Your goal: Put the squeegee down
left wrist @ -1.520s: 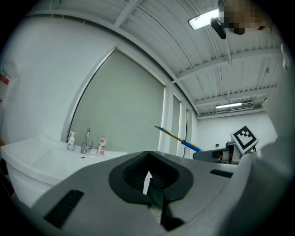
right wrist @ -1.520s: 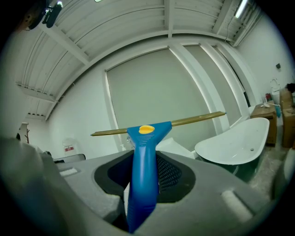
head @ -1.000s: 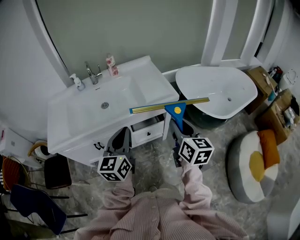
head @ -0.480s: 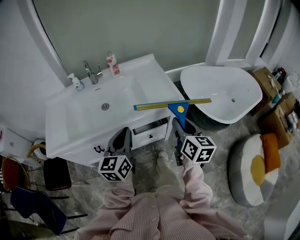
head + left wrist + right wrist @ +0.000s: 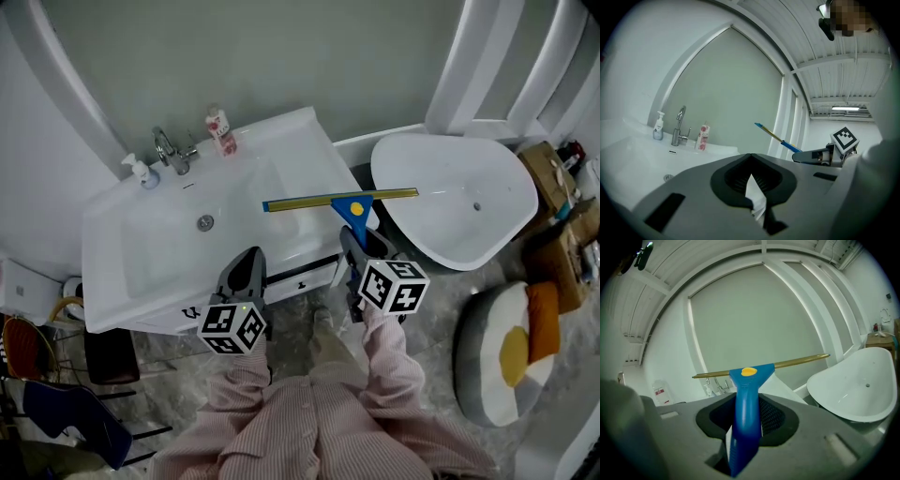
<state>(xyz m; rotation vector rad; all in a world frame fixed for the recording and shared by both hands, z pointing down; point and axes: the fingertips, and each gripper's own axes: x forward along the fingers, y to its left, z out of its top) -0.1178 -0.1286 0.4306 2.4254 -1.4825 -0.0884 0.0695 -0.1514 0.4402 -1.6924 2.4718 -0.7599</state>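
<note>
Squeegee (image 5: 352, 210): blue handle, yellow dot, gold blade. Sink (image 5: 141, 239), tub (image 5: 441, 187) white. Shirt (image 5: 319, 422) pink pinstripe. Pouf (image 5: 497, 361) grey-white, yellow-orange patch. Wall (image 5: 281, 56) grey-green.

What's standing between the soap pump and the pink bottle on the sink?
The tap, standing between the soap pump and the pink bottle. The head view and the left gripper view both show it.

The head view looks steeply down from above onto the washbasin (image 5: 150, 246) and bathtub (image 5: 441, 187). Both gripper views sit low and close at the washbasin's front, facing nearly level toward the back wall (image 5: 281, 56); all three share the tap (image 5: 166, 150) and squeegee (image 5: 339, 201).
</note>
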